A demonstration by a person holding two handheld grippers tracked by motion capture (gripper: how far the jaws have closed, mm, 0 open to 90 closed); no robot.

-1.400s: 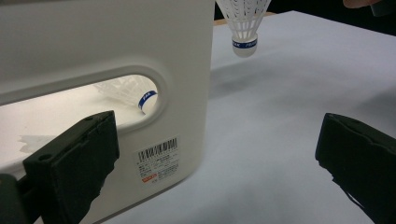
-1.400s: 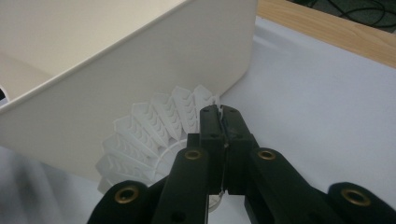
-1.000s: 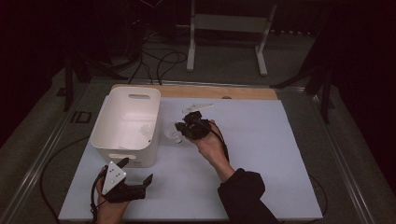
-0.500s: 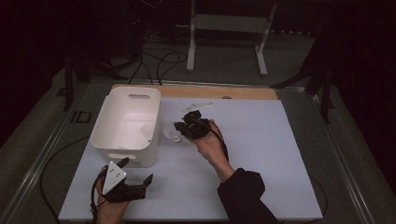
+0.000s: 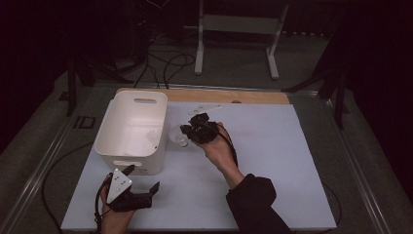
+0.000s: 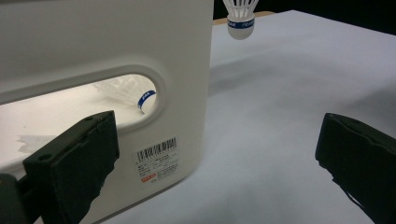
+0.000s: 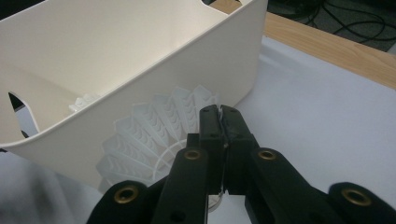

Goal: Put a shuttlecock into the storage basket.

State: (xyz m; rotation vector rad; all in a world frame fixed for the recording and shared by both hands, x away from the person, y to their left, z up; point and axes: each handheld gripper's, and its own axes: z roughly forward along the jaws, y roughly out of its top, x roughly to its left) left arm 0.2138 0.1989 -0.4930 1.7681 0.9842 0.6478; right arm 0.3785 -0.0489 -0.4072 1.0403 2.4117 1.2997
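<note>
Nearest the person, at the front left of the white bench [image 5: 272, 161], the left gripper [image 5: 141, 181] rests in the left hand [image 5: 116, 219] just in front of the white bin [image 5: 130, 146]; its fingers [image 6: 74, 158] are spread wide with nothing between them, and in the left gripper view they frame the bin's near wall with its barcode label [image 6: 158, 158] and its handle cut-out. Through that cut-out a shuttlecock in the bin [image 6: 125, 91] can be seen, lying on the floor of the bin, white-skirted with a blue band. Further out, towards the middle of the bench, the person's right hand [image 5: 219, 148] reaches in from a dark sleeve [image 5: 253, 200] and holds the right gripper [image 5: 187, 130] just to the right of the bin's outer wall. Its fingers [image 7: 212, 126] are pressed together on the rim of the skirt of a second white shuttlecock [image 5: 178, 136], which hangs off the bench surface just beside the bin, outside it; in the left gripper view its blue-banded cork [image 6: 240, 28] points down with clear air beneath. In the right gripper view the skirt fans out in front of the bin wall, and a little of the other shuttlecock's skirt shows inside the bin. Beyond the white surface runs a wooden edge strip [image 5: 243, 96], then grey floor with cables [image 5: 165, 63] and a white metal stand [image 5: 238, 29]
</note>
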